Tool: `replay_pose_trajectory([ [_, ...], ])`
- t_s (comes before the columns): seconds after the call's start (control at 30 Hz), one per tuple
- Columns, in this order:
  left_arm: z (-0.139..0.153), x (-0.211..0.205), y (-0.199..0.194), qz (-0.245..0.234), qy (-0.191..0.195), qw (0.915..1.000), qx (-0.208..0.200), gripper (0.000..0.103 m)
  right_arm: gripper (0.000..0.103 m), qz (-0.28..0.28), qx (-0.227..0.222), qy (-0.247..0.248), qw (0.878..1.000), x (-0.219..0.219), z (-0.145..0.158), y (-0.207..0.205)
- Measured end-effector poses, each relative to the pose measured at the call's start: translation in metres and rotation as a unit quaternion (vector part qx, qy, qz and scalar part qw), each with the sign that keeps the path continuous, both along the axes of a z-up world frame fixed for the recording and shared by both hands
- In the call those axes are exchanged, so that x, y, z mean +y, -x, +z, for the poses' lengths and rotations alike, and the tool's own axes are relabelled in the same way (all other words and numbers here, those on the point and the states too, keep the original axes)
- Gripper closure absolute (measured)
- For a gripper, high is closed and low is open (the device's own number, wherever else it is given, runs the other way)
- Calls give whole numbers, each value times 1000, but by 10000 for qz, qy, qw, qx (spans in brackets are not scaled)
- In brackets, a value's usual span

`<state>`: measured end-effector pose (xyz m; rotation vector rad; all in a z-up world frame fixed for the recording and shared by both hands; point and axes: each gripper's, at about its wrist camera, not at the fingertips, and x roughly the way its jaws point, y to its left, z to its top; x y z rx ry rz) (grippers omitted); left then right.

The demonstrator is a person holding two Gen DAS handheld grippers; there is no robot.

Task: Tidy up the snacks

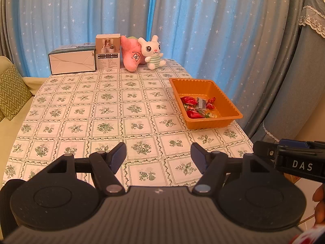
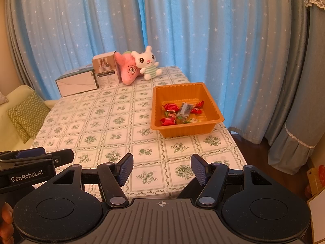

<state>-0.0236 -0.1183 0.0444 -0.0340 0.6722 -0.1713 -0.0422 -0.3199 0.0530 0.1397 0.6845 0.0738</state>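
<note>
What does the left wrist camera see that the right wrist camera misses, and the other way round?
Only the left wrist view shows the left tool head-on, jaws open and empty, and lettering reading DAS on the other tool at its right edge.

Only the right wrist view shows the right tool head-on, also open and empty, a GenRobot.AI label on the other tool at its left edge, and dark floor beside the table.

Both show the orange tray of wrapped snacks, the white bunny toy, pink plush and boxes.
</note>
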Motion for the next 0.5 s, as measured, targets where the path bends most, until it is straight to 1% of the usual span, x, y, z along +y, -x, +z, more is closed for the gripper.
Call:
replay_pose_trajectory([
  [0.5, 0, 0, 0, 3, 1, 10000, 1, 35, 40, -15, 1, -2, 10000, 0, -1, 0],
])
